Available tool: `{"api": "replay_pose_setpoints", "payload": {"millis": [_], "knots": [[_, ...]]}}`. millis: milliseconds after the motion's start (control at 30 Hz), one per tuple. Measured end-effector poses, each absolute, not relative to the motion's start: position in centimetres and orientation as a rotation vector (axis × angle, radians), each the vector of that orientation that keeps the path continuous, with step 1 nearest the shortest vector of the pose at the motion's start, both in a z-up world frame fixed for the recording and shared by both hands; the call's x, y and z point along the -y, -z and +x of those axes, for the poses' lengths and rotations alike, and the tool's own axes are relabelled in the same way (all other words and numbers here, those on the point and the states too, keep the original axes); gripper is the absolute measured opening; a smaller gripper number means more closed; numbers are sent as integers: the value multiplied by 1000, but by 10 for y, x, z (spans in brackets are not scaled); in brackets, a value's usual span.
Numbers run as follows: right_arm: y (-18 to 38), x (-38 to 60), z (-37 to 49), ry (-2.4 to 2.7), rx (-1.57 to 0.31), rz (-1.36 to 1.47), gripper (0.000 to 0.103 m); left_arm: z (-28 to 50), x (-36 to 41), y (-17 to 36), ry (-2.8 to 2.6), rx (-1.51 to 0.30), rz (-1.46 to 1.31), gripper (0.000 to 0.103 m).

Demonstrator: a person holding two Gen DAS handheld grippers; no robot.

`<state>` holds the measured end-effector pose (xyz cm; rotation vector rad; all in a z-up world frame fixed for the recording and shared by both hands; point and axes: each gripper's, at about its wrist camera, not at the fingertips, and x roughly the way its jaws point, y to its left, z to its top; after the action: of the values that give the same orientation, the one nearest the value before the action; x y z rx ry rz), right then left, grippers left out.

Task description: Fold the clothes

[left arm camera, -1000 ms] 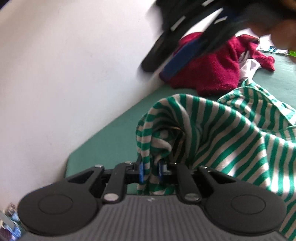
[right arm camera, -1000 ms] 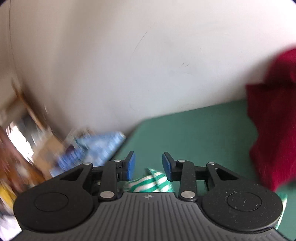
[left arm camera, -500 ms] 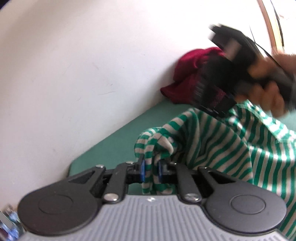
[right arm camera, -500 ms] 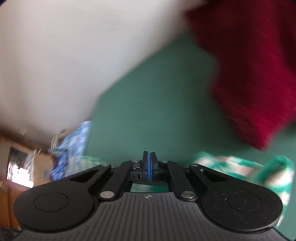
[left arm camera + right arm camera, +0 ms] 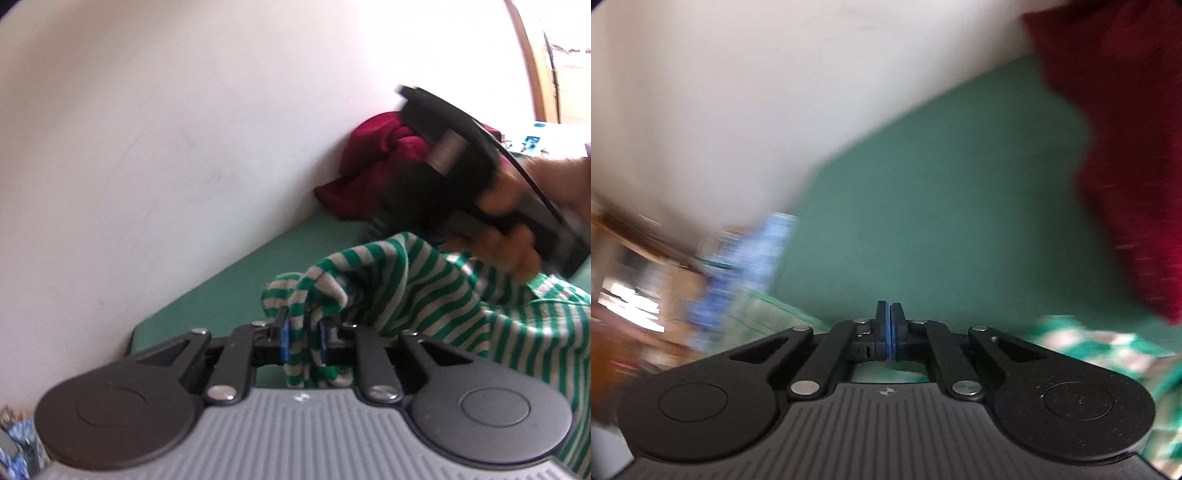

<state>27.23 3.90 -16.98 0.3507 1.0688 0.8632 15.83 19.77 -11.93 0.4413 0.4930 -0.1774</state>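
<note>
1. Left wrist view first: the left gripper [image 5: 303,338] has its two blue pads clamped on a bunched fold of the green-and-white striped shirt [image 5: 461,306], with cloth squeezed between them and hanging below.
2. From that pinch the striped shirt rises into a small peak just beyond the pads, then spreads away to the right and near side over the green surface [image 5: 229,295].
3. Further right, up comes the right gripper [image 5: 461,173], blurred and dark, held in the person's right hand [image 5: 513,236] just above the shirt's raised edge. From here I cannot tell how its fingers stand.
4. Behind it, against the white wall [image 5: 184,129], a dark red garment [image 5: 373,166] lies in a crumpled heap at the far side of the green surface, apart from the striped shirt.
5. A strip of wooden frame [image 5: 532,62] shows at the far right, top corner.
6. Over to the right wrist view, and it is heavily smeared. The right gripper [image 5: 889,328] has its blue pads pressed flat together; whether any cloth is caught in them cannot be made out.
7. The striped shirt [image 5: 1108,350] shows as a blurred green-and-white patch near right, beside the gripper's body, with a paler green patch low on the left as well.
8. The green surface [image 5: 942,221] fills the middle, the dark red garment [image 5: 1126,147] looms at the right, and the white wall [image 5: 738,92] sits beyond.
9. At the left edge there is a blue patterned blur [image 5: 746,258] and brown wooden shapes, too smeared to name.
</note>
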Motion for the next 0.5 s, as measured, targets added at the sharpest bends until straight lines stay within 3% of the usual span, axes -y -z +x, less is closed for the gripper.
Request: {"api": "replay_pose_setpoints", "payload": {"millis": [67,167,200,500], "knots": [[166,-28,265,-850,-1025,346,10,169,-202,126,188,-536,406,18],[151,1,256,-871,-970,462,40,182,-205,135,203,-580,358,25],[144,10,250,-862,-947,460,46,188,-207,139,201,-596,336,27],[155,22,180,-801,-954,278,48,225,-209,157,217,-678,247,27]]}}
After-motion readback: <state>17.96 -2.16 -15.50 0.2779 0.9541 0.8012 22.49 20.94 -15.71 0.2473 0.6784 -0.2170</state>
